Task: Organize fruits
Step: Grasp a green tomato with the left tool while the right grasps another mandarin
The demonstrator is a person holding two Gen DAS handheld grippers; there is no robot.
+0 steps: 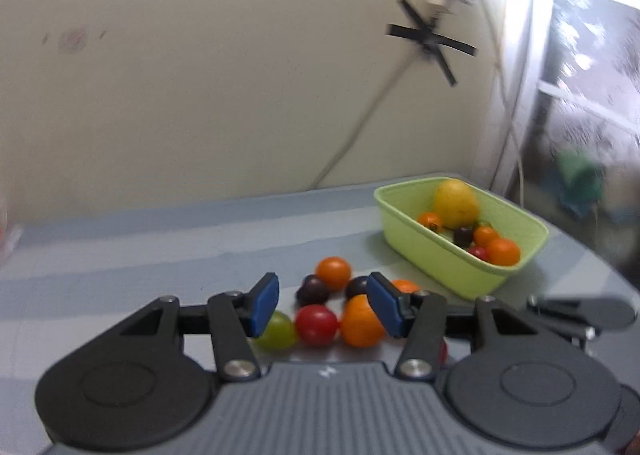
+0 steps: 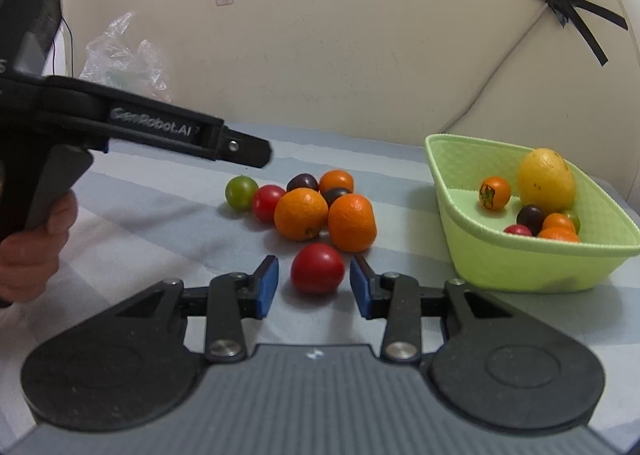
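Note:
A pile of small fruits lies on the striped cloth: a green tomato (image 2: 241, 192), red tomatoes (image 2: 267, 202), dark plums (image 2: 302, 182) and oranges (image 2: 301, 213). A light green basket (image 2: 520, 263) at the right holds a yellow lemon (image 2: 546, 181) and several small fruits. My right gripper (image 2: 314, 281) is open, with a red tomato (image 2: 317, 268) between its blue pads, not touching. My left gripper (image 1: 323, 305) is open above the pile, over a red tomato (image 1: 316, 325) and an orange (image 1: 361, 322). The basket (image 1: 448, 263) shows to its right.
The left gripper's black body (image 2: 132, 127) and the hand holding it (image 2: 32, 247) fill the left of the right wrist view. A crumpled clear plastic bag (image 2: 124, 63) lies at the back left. A beige wall with a taped cable (image 2: 560, 3) stands behind the table.

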